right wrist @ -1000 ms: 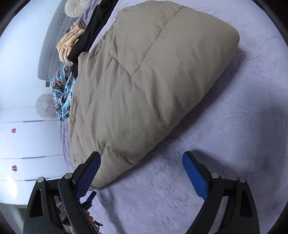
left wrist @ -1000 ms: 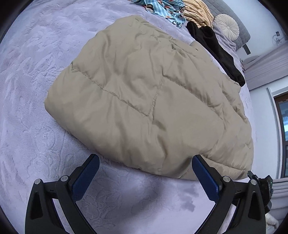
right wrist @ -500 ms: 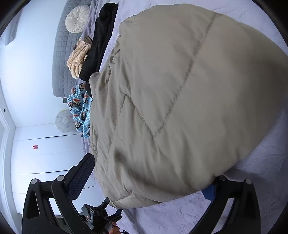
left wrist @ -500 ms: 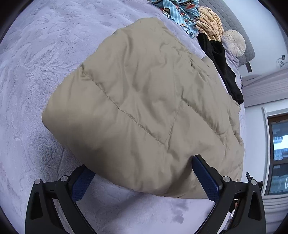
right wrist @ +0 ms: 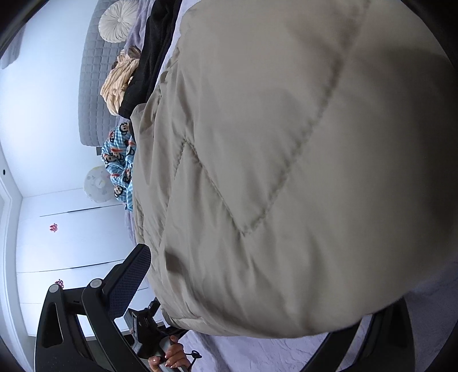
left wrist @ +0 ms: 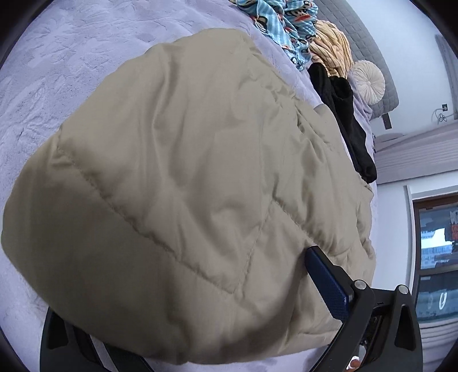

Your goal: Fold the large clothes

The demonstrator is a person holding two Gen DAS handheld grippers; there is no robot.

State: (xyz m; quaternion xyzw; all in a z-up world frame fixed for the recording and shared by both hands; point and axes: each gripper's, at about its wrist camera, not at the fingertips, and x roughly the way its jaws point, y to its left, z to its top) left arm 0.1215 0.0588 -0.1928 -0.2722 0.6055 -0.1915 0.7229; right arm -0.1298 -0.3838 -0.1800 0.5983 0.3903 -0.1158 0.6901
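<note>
— Lavender bedspread (left wrist: 57,71) under everything; what lies nearest?

— On the bed, the beige quilted coat (left wrist: 186,200), folded into a puffy bundle that fills both views. The left tool (left wrist: 200,309) is spread wide around its near edge: one blue pad (left wrist: 326,283) presses the fabric on the right, the other finger is hidden beneath the bundle. The right tool (right wrist: 257,300) straddles the coat the same way, wide, with one pad (right wrist: 128,280) bare at the left and the other covered.

— And farther off?

— A black garment (left wrist: 343,123) lies along the coat's far edge, then a yellowish striped cloth (left wrist: 332,51), a blue monkey-print fabric (left wrist: 286,25), a round cream cushion (left wrist: 367,81) against the grey headboard (left wrist: 383,94).

— Anything one camera alone catches?

— The left shows a window (left wrist: 435,257); the right shows white cupboard doors (right wrist: 57,243) and a hand (right wrist: 169,354) gripping the other tool's handle.
</note>
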